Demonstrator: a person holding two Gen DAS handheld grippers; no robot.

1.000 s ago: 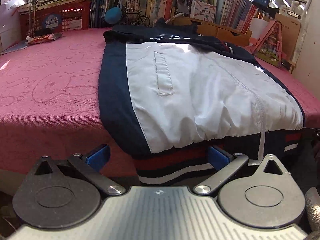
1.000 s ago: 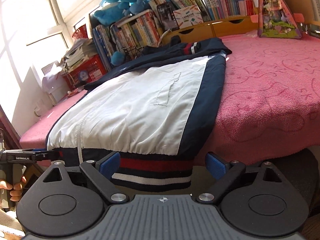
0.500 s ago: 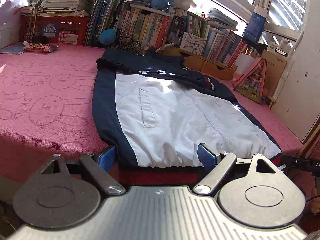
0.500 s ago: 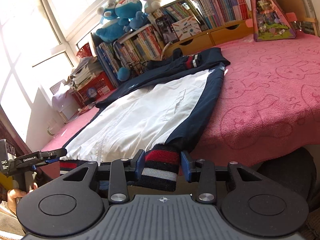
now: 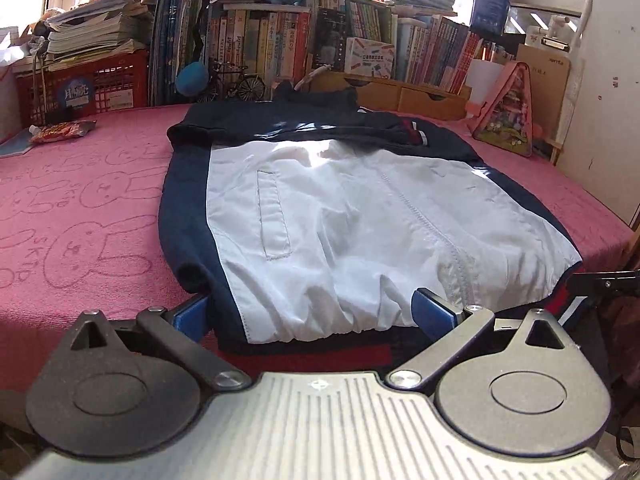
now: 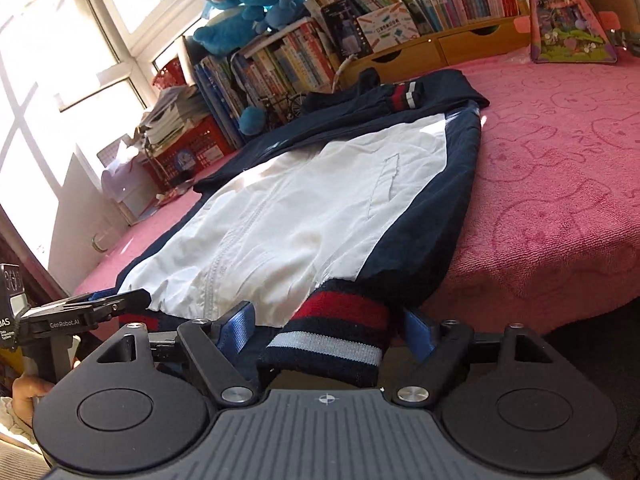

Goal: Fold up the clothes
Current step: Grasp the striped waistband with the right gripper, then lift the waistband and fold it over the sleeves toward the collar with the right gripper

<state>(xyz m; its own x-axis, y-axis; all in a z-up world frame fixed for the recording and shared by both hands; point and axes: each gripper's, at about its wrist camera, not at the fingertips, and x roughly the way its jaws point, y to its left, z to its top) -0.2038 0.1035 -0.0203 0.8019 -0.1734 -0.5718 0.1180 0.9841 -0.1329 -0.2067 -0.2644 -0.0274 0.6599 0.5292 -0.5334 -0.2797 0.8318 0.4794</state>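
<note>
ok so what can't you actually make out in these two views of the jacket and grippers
- Left wrist view: the jacket hem's lower edge, hidden behind the left gripper body.
- Right wrist view: whether the right gripper pinches the striped hem; its jaws flank it, contact unclear.
- Both views: the book titles, too small.
</note>
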